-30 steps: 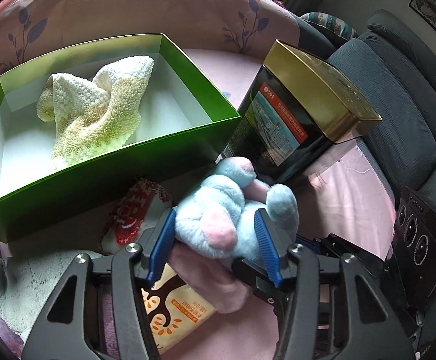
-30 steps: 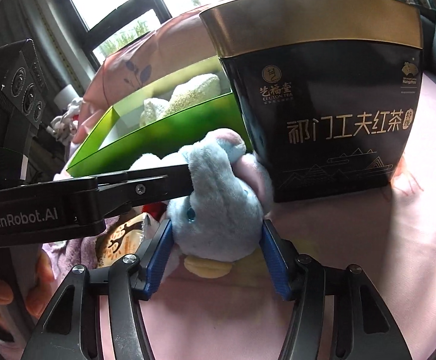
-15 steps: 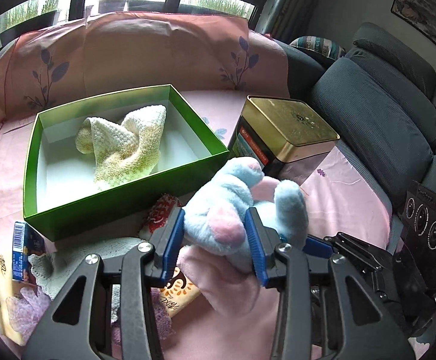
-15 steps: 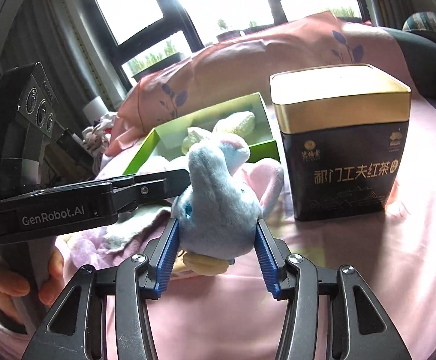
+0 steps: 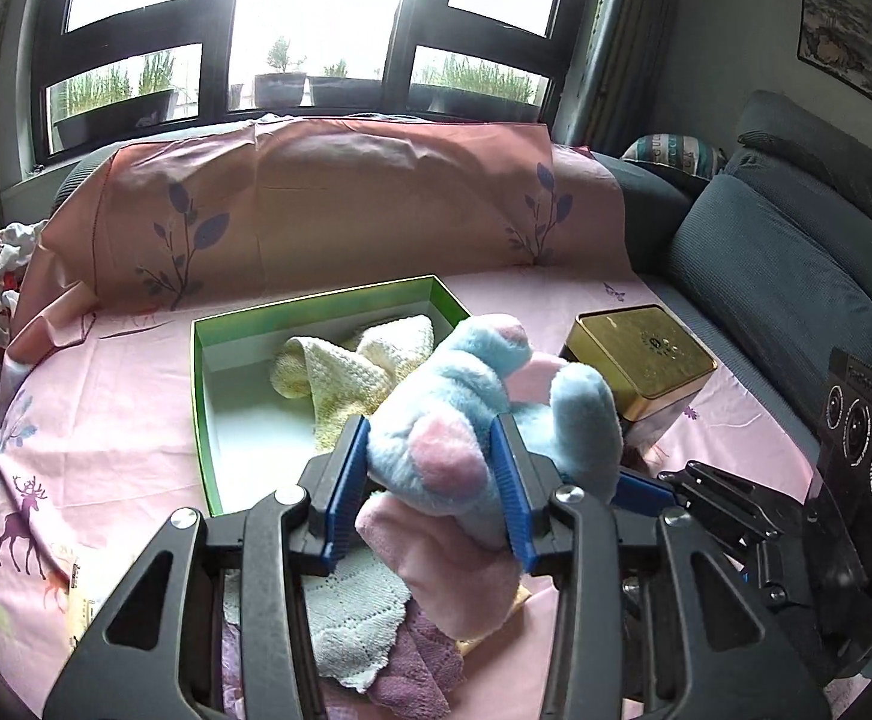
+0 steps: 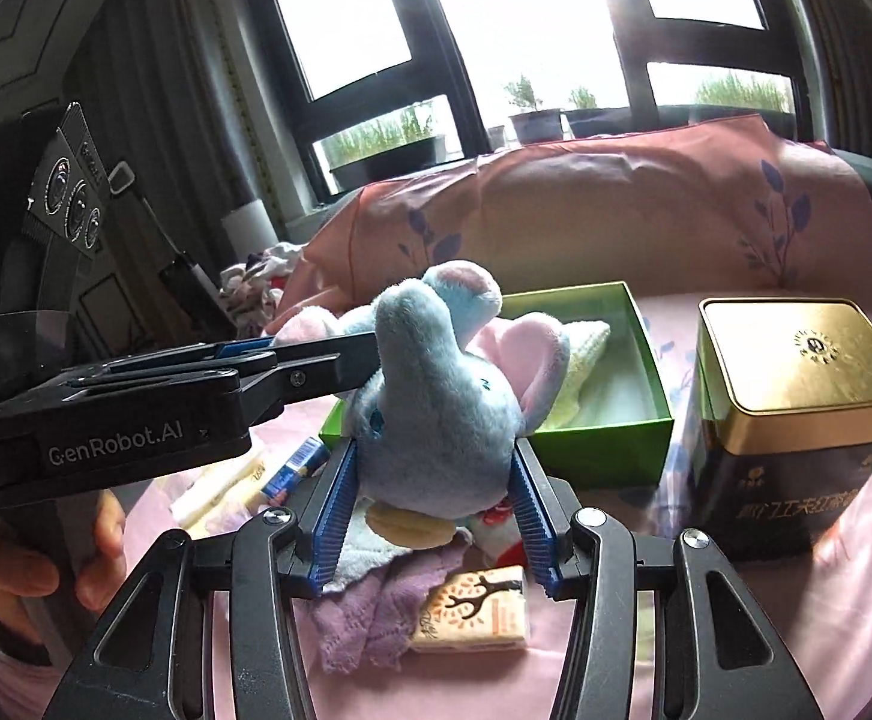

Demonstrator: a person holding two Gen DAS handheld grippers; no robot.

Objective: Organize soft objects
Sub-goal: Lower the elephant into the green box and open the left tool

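A blue and pink plush toy point(image 5: 472, 414) hangs in the air above the pink sheet, held from two sides. My left gripper point(image 5: 429, 438) is shut on its middle, blue pads pressing into the fur. My right gripper point(image 6: 432, 456) is shut on its round blue body point(image 6: 436, 414) from the other side. Behind the toy an open green box point(image 5: 201, 396) holds a cream knitted towel point(image 5: 351, 372). Under the toy lie a white knit cloth point(image 5: 351, 618) and a purple cloth point(image 5: 417, 666).
A dark tea tin with a gold lid point(image 6: 796, 408) stands right of the green box point(image 6: 604, 450). A snack packet point(image 6: 472, 606) lies on the sheet beneath. A person's hand point(image 6: 27, 570) holds the left gripper's handle. A grey sofa cushion point(image 5: 784, 276) borders the right.
Both grippers have risen with the plush toy, lifting it off the cloths. Their jaws have narrowed a little on it. The views now tilt up toward the window.
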